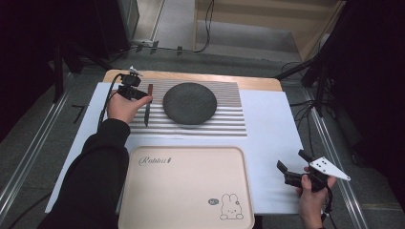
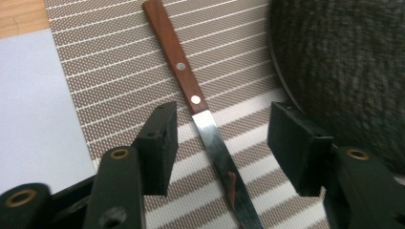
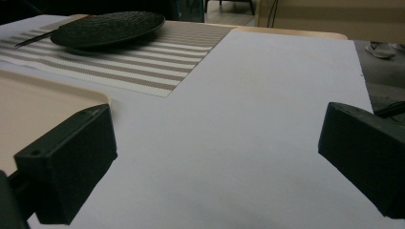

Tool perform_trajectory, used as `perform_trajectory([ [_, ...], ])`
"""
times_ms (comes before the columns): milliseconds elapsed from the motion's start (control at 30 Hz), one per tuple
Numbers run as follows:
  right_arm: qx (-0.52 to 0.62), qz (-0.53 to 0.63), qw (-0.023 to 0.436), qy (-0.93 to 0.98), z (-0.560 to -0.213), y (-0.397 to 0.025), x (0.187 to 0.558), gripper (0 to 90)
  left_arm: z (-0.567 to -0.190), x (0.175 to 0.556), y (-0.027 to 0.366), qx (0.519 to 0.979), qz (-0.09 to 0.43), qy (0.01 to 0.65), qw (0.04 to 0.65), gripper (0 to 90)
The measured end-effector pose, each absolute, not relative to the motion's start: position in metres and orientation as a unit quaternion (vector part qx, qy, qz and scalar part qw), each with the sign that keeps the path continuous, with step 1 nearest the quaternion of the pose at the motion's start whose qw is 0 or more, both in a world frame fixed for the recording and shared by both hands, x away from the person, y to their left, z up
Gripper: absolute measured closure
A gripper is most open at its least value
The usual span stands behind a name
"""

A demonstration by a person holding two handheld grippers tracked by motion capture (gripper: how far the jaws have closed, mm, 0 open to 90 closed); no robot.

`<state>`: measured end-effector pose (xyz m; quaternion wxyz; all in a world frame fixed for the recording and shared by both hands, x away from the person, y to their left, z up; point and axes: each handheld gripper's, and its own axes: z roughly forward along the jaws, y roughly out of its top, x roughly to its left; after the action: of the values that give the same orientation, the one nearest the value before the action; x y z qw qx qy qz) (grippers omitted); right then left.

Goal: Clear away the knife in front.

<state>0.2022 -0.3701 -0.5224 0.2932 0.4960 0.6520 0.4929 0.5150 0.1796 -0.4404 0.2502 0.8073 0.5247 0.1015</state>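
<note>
I am holding my left gripper (image 2: 219, 143) with its jaws apart, straddling the wooden-handled knife (image 2: 200, 112) lying on the striped placemat (image 2: 105, 62) beside the dark plate (image 2: 344, 71). My right gripper (image 1: 295, 168) is idling, jaws spread, at lower right. The tray (image 1: 186, 191) is reading, I think, "Rabbit".

High view: fixed overhead on the near side, looking forward and down over the whole table. Left gripper view: close, looking down at the striped placemat (image 2: 119, 62). Right gripper view: low, facing far-left across the table; it shares the placemat and dark plate (image 3: 107, 26).
</note>
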Motion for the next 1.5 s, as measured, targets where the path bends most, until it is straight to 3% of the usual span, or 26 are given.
perform_trajectory([
  [167,0.496,0.492,0.294,0.652,-0.522,-0.37,0.202,0.0,-0.449,0.527,0.181,0.804,0.092,0.54,0.233,56.8],
  [500,0.497,0.494,0.293,0.65,-0.522,-0.37,0.202,0.0,-0.469,0.541,0.164,0.801,0.095,0.549,0.218,61.9],
  [767,0.495,0.495,0.295,0.65,-0.522,-0.37,0.201,0.0,-0.476,0.541,0.153,0.792,0.136,0.56,0.201,62.8],
  [933,0.496,0.493,0.295,0.651,-0.523,-0.37,0.202,0.0,-0.477,0.538,0.149,0.788,0.154,0.564,0.192,75.1],
  [1500,0.496,0.489,0.297,0.653,-0.523,-0.37,0.202,0.0,-0.476,0.529,0.151,0.8,0.152,0.547,0.194,77.2],
])
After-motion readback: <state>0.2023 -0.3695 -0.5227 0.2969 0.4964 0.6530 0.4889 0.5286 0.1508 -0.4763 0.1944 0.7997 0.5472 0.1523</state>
